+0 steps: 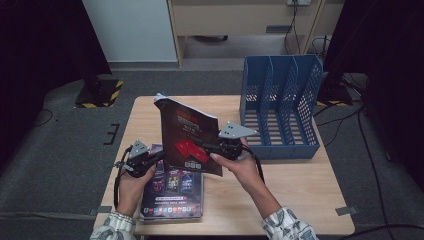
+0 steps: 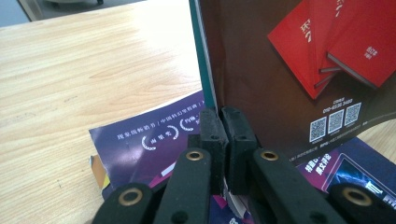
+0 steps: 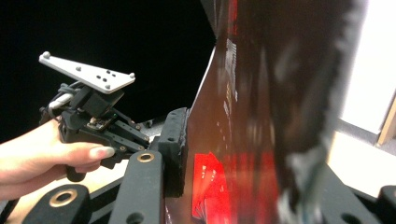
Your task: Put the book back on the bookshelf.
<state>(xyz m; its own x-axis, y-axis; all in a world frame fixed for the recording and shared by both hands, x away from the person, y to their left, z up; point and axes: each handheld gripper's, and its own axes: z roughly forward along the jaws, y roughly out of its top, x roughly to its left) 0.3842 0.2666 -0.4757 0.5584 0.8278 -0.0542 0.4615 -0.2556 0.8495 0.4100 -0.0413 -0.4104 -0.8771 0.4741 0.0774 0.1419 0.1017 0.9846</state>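
Note:
A dark brown magazine (image 1: 187, 135) with red books on its cover stands upright over the table, its bottom edge above a purple magazine (image 1: 172, 192) lying flat. My left gripper (image 1: 161, 155) is shut on the upright magazine's lower left corner; in the left gripper view the pads (image 2: 212, 128) pinch the spine edge of the magazine (image 2: 280, 70). My right gripper (image 1: 201, 145) straddles its right edge. In the right gripper view one pad (image 3: 173, 149) lies beside the cover of the magazine (image 3: 247, 116). The other jaw stands wide behind the blurred pages, so the gripper is open.
A blue slotted file holder (image 1: 280, 110) stands at the table's back right. The wooden table (image 1: 285, 190) has bare room at the front right. The purple magazine (image 2: 144, 140) lies at the front left, just under my left gripper.

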